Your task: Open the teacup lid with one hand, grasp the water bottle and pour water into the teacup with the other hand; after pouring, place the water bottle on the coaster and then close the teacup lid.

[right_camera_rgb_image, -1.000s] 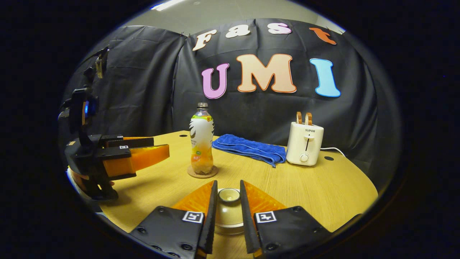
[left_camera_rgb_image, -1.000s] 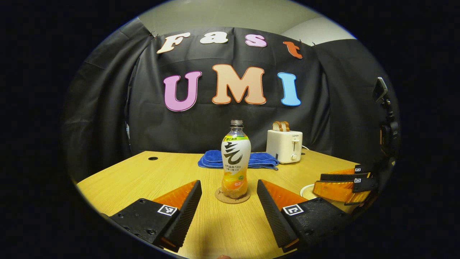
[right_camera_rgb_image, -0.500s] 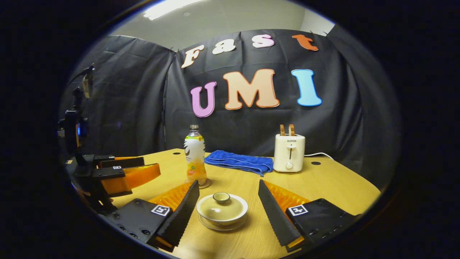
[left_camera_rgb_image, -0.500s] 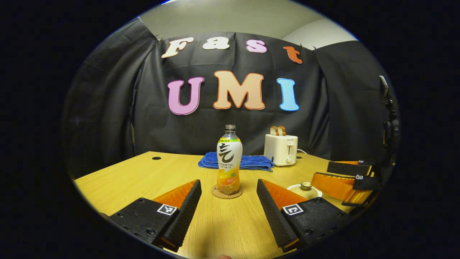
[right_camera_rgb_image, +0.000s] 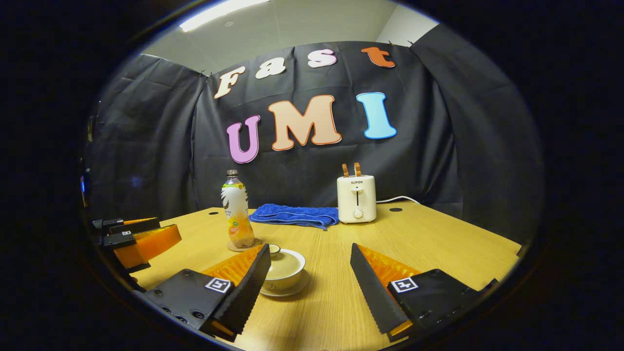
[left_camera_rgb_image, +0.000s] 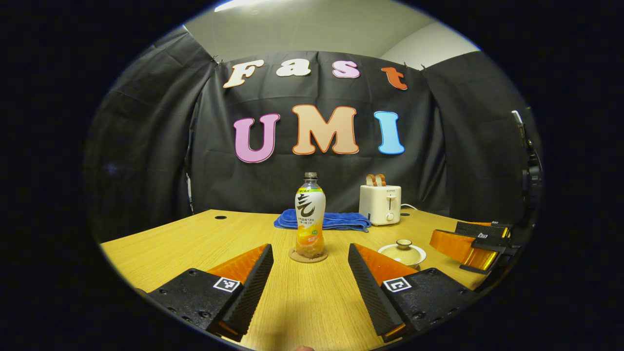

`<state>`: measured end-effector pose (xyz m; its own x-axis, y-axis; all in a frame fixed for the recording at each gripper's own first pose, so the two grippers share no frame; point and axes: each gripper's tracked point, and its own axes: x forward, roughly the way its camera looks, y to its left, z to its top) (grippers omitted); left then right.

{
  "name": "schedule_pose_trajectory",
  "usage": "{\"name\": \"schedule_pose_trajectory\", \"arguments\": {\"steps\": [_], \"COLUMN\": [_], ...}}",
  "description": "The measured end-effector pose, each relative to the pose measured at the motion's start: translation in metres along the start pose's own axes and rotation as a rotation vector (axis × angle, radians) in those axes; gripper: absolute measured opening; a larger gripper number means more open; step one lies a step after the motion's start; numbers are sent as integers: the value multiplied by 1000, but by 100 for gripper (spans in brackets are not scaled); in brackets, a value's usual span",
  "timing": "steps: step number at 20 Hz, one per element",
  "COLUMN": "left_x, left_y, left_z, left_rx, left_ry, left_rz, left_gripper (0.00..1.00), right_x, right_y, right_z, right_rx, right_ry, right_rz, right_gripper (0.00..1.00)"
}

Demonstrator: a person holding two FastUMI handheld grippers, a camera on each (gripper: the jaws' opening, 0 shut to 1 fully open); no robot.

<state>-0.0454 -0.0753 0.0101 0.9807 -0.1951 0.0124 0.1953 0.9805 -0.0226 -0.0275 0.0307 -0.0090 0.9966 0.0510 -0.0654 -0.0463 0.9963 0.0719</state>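
Seen along the left gripper (left_camera_rgb_image: 310, 287), jaws spread wide and holding nothing; bare wooden table (left_camera_rgb_image: 195, 239) between them; at 12 o'clock, well ahead, water bottle (left_camera_rgb_image: 310, 214) upright on its coaster (left_camera_rgb_image: 307, 255); at 2 o'clock, teacup (left_camera_rgb_image: 403, 252) with lid (left_camera_rgb_image: 403, 244) on; beyond, blue towel (left_camera_rgb_image: 336, 220) and toaster (left_camera_rgb_image: 380, 204) by the far edge. Seen along the right gripper (right_camera_rgb_image: 310, 287), jaws released, empty; teacup just past the left finger at 11 o'clock; open tabletop toward 3 o'clock.
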Motion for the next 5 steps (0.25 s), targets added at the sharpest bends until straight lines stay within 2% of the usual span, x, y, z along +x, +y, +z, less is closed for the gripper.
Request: {"name": "schedule_pose_trajectory", "arguments": {"steps": [5], "left_x": [-2], "left_y": [-2], "left_z": [-12], "left_rx": [21], "left_ry": [14], "left_rz": [14], "left_gripper": [91], "right_x": [-5], "right_y": [-1], "right_z": [7], "right_rx": [-37], "right_ry": [-44], "right_rz": [-24], "right_gripper": [100]}}
